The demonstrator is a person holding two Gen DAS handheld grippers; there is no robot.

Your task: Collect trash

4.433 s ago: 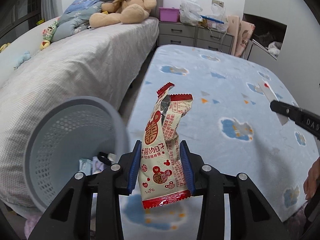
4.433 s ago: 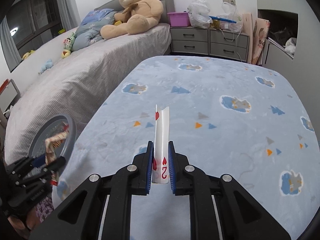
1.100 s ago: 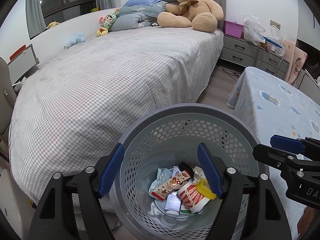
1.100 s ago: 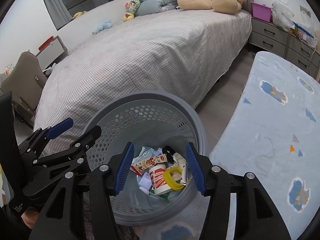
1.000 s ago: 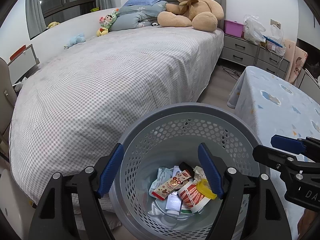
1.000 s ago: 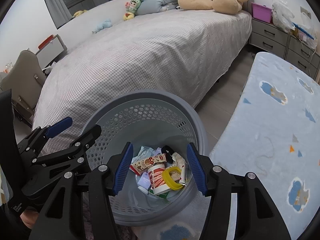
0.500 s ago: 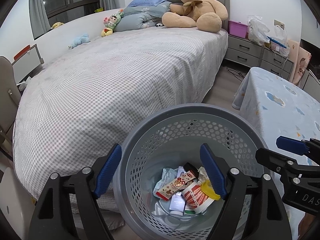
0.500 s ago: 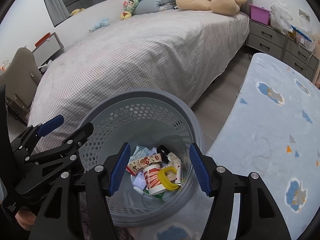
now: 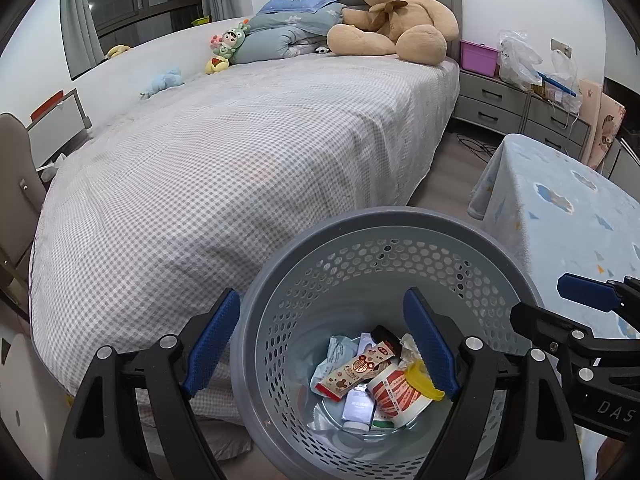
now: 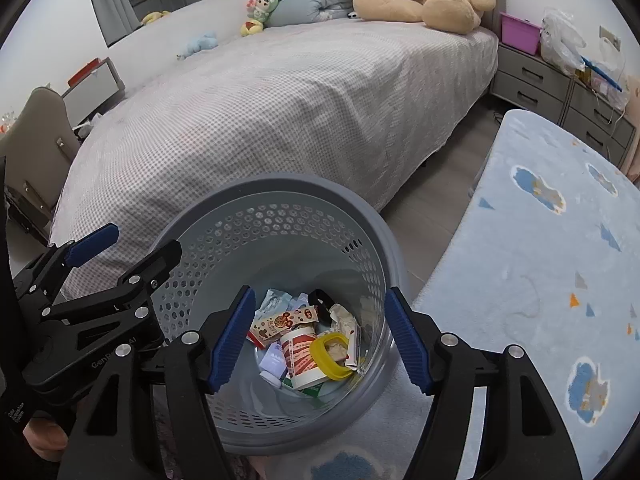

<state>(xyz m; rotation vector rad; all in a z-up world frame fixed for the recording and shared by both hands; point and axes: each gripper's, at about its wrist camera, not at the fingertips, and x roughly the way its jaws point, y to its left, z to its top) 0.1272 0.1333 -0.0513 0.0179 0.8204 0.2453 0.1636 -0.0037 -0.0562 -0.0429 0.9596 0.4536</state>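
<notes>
A grey perforated wastebasket [image 9: 384,216] [image 10: 280,184] stands on the floor between the bed and the table. At its bottom lie a snack wrapper with a cartoon mouse [image 9: 360,368] [image 10: 284,322], a red-and-white cup [image 9: 396,392] [image 10: 304,356] with a yellow ring [image 10: 330,354], and other scraps. My left gripper [image 9: 322,300] [image 10: 132,246] hangs over the basket's left side, jaws opening, nothing between the pads. My right gripper [image 10: 320,300] [image 9: 548,300] hovers over the right side, jaws also opening and empty.
A bed with a checked cover [image 9: 240,152] fills the left and far side, with a teddy bear [image 9: 392,20] at its head. A table under a light blue cloud-print cloth [image 10: 540,260] is on the right. Grey drawers [image 9: 492,96] stand behind; a chair [image 10: 36,128] at far left.
Both grippers, earlier shut on a snack wrapper and a playing card over the table, now hang empty above the basket. Within the last second both jaws have spread wider.
</notes>
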